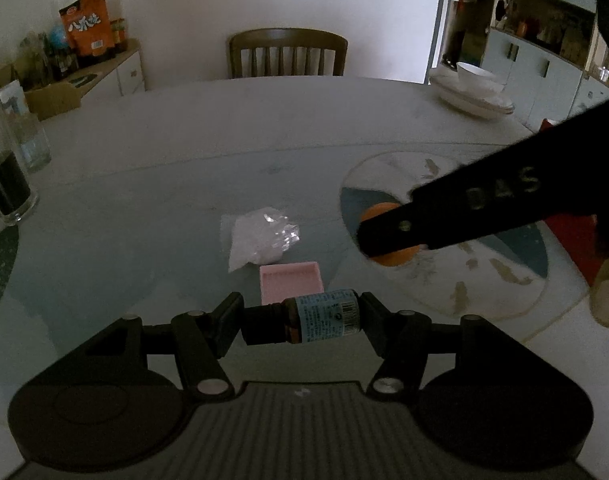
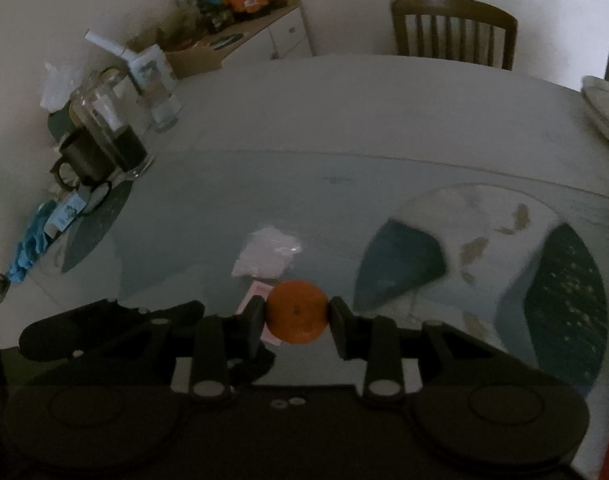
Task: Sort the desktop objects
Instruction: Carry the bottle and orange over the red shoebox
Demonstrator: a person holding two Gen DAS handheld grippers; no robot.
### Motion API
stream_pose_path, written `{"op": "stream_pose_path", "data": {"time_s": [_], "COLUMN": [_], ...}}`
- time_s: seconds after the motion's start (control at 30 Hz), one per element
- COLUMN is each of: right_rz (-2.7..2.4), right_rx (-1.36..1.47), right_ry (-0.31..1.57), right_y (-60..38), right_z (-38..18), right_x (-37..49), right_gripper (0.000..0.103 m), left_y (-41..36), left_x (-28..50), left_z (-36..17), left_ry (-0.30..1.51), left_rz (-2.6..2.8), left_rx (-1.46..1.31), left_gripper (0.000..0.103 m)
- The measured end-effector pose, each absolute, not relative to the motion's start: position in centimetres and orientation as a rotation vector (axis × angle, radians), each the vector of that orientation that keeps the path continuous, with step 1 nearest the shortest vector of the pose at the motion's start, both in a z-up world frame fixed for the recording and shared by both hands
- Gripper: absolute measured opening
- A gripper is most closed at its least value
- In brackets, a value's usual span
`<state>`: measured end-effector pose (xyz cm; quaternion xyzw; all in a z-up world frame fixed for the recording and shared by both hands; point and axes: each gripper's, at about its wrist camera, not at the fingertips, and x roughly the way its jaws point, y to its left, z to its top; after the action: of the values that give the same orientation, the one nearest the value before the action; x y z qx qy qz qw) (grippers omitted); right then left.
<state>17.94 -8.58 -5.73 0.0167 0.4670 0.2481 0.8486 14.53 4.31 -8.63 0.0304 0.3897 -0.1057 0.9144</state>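
Observation:
My left gripper (image 1: 300, 316) is shut on a small brown bottle (image 1: 324, 318) with a blue label, held sideways just above the glass table. Beyond it lie a pink tray (image 1: 290, 282) and a crumpled clear plastic bag (image 1: 262, 240). My right gripper (image 2: 296, 316) is shut on an orange (image 2: 297, 312), lifted off the table; the pink tray (image 2: 258, 294) and plastic bag (image 2: 266, 256) show behind it. In the left wrist view the right gripper (image 1: 388, 244) reaches in from the right, with the orange (image 1: 400, 258) partly hidden by its black finger (image 1: 404, 226), over a round patterned mat (image 1: 444, 280).
Glass jars (image 2: 104, 120) and a dark mug (image 2: 78, 160) crowd the table's left edge, with blue cloth (image 2: 28, 244) near them. Stacked white dishes (image 1: 474, 94) sit at the far right. A wooden chair (image 1: 288, 54) stands behind the table. A red object (image 1: 574, 240) lies at the right.

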Motion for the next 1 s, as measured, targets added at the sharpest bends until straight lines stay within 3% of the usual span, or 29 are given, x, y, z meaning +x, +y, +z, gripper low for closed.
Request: {"op": "stream_pose_path", "data": {"time_s": [1.0], "right_rz": [0.418], "right_rx": [0.151], "right_ry": [0.886], "right_y": [-26.2], "right_z": [0.2], "right_x": [13.4], "right_gripper": [0.034], "left_y": [-10.1], "left_x": [12.8], "left_z": [-2.1], "left_ry": [0.728], "left_rz": [-0.415], "left_rx": [0.077], "left_gripper": [0.063]}}
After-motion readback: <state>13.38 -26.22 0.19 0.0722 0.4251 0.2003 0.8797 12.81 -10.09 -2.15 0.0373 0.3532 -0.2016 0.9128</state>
